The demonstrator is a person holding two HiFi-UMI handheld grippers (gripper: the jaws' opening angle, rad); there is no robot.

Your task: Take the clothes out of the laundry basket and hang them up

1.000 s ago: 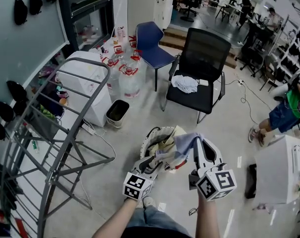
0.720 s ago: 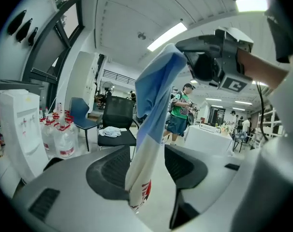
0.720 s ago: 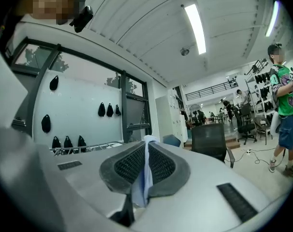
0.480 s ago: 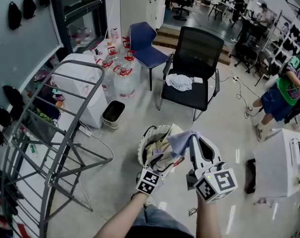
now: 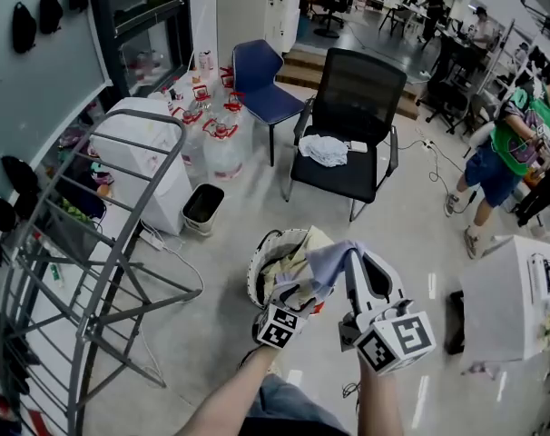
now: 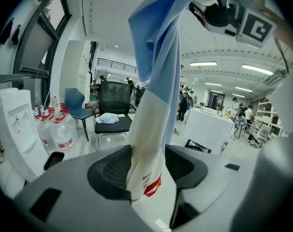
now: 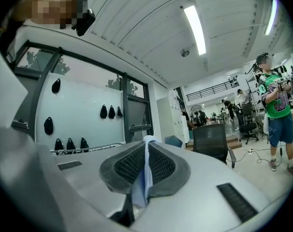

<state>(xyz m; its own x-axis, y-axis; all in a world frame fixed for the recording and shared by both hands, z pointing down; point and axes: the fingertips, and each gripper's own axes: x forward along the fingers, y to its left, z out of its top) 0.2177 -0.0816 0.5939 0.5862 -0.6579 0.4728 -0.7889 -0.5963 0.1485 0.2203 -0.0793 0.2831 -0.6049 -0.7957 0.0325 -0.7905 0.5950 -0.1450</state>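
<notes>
Left gripper view first: the pale blue garment [image 6: 153, 76] hangs straight down through the middle. The left gripper [image 6: 147, 164] has its jaws spread wide, and they have just been opening. The cloth's cream, red-printed lower part dangles between the pads. It brushes the pad at nine o'clock, but as far as we can tell it is not squeezed.

In the right gripper view, the right gripper [image 7: 145, 151] is pressed together on a thin fold of that same blue cloth, so the whole garment hangs from this one pinch.

From the head view we find the laundry basket [image 5: 253, 275] on the floor, at about six o'clock from the black chair [image 5: 357, 107]. The garment is held up just over the basket's three o'clock rim. The drying rack [image 5: 121, 243] stands well apart at nine o'clock. We cannot tell whether the garment's tail is clear of the pile in the basket.

Here is where it could go wrong:
- **Slipping free:** the right pinch is only on a narrow edge, so a tug from anything snagged below could pull the cloth out.
- **Missing the cloth:** if the left jaws close while the fabric swings, we judge they may catch only a wisp of it, or nothing.
- **Dragging:** on the way across to the rack the loose end could trail on the floor — or drag another piece out of the basket with it.
</notes>
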